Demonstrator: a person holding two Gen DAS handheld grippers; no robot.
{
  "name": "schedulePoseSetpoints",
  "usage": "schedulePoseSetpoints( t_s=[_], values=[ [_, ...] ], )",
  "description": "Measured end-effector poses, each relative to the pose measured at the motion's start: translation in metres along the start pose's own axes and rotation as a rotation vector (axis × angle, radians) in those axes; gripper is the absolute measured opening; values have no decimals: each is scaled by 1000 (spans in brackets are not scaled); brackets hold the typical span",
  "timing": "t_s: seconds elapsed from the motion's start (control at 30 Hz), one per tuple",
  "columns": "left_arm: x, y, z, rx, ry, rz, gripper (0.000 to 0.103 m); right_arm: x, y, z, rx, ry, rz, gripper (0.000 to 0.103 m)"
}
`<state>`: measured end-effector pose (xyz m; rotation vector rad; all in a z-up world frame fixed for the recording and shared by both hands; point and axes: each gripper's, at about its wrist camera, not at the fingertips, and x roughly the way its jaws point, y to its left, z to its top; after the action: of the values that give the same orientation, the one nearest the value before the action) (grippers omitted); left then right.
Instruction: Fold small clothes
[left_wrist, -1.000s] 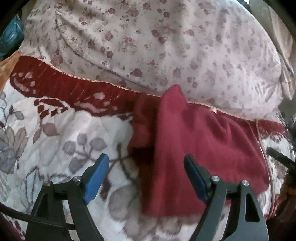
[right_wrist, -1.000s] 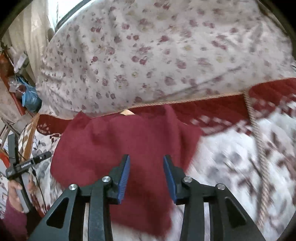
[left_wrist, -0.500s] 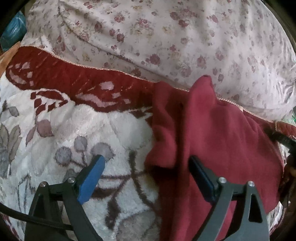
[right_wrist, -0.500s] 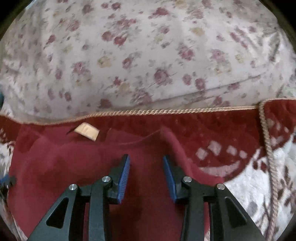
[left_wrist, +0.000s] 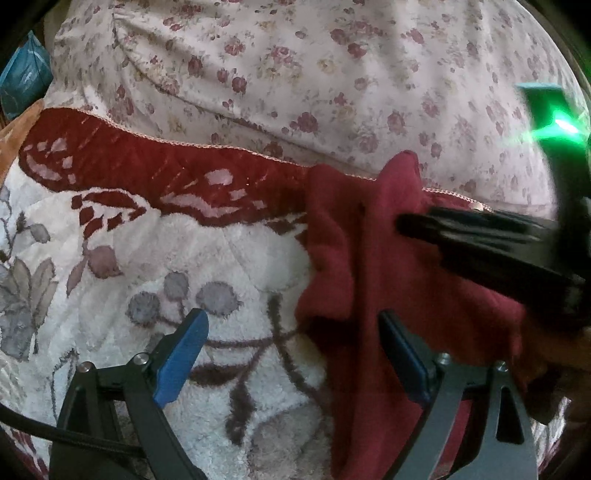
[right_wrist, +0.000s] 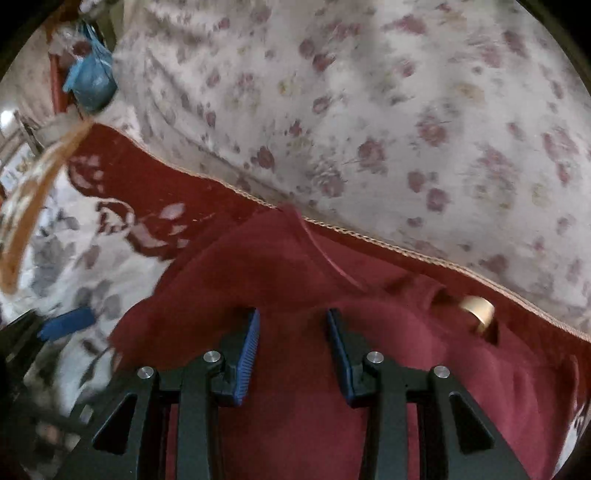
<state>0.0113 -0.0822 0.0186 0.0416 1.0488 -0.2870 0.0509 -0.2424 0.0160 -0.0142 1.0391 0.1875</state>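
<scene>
Here the red garment (left_wrist: 369, 266) lies under the left gripper's (left_wrist: 291, 354) right finger

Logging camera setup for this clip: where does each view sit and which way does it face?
Left wrist: on the left hand-held gripper, angled down at the blanket and the garment's left edge; its open fingers and the right hand-held gripper show.
Right wrist: on the right hand-held gripper, angled down over the garment; its fingers show.
Shared: garment, blanket, floral bedding.
</scene>
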Motion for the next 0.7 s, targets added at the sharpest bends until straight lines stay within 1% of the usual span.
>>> schedulePoseSetpoints(
  t_s=[0.1,0.23,0.3,0.4,0.5,0.57,0.7],
  values=[
    [1,1,0,-6,4,-6,92,19,2,18,31,-4,-11,40],
    [3,4,1,-29,12,-18,92,41,-2,27,61,5,-11,40],
    [3,5,2,-33,16,-23,92,42,-1,29,59,3,-18,40],
    [2,4,2,-26,14,-20,92,33,-5,28,84,-12,-8,40],
    [-1,5,1,-22,9,-16,92,13,-13,21,138,-39,45,41],
    [-5,6,1,-27,8,-18,92,2,-18,16,165,-44,69,51],
    [-14,10,-1,-27,2,-22,92,-13,-18,12,196,-32,143,56]
  ],
)
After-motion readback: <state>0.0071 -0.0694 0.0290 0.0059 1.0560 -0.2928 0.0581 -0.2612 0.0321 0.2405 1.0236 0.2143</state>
